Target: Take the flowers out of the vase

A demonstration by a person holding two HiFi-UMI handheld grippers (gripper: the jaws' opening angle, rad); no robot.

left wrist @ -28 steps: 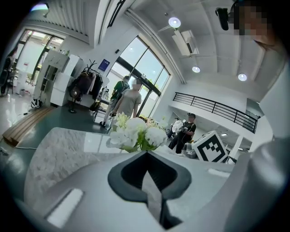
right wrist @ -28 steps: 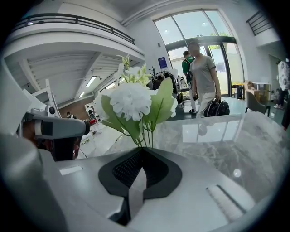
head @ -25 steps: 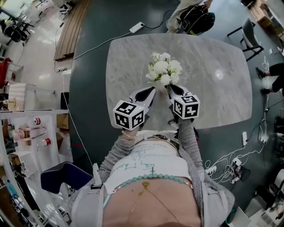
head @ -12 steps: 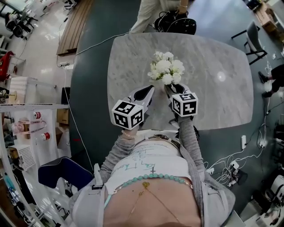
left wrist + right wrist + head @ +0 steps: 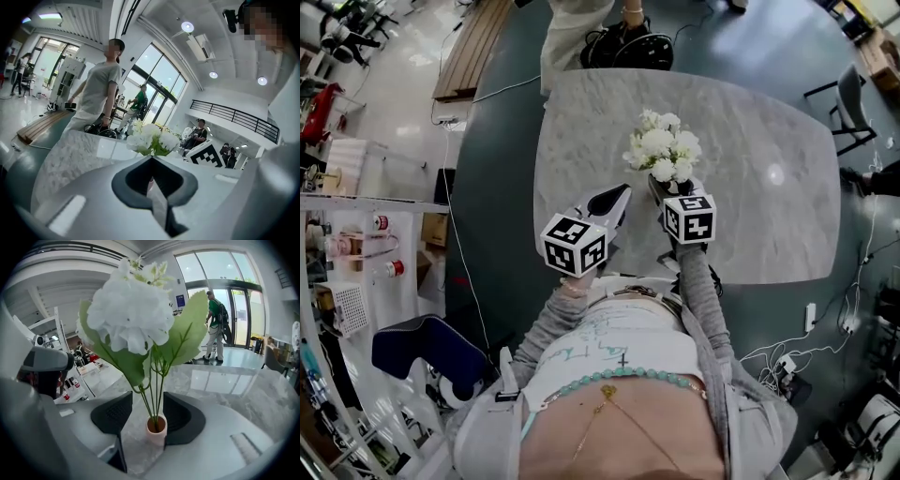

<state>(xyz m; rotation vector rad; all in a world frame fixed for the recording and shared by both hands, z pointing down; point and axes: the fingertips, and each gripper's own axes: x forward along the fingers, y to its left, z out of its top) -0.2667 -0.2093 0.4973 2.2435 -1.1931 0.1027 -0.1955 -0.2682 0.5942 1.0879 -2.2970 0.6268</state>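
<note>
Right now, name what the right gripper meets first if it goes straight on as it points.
The right gripper would most likely meet the small pink vase first: it stands between the jaws, which have just been opening and stand apart, flower stems rising from it.

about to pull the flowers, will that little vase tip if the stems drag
Likely tips easily: the vase is narrow and short, the flowers above tall and wide. It looks light, so it may lift with the stems. The table looks glossy, so it could slide.
</note>
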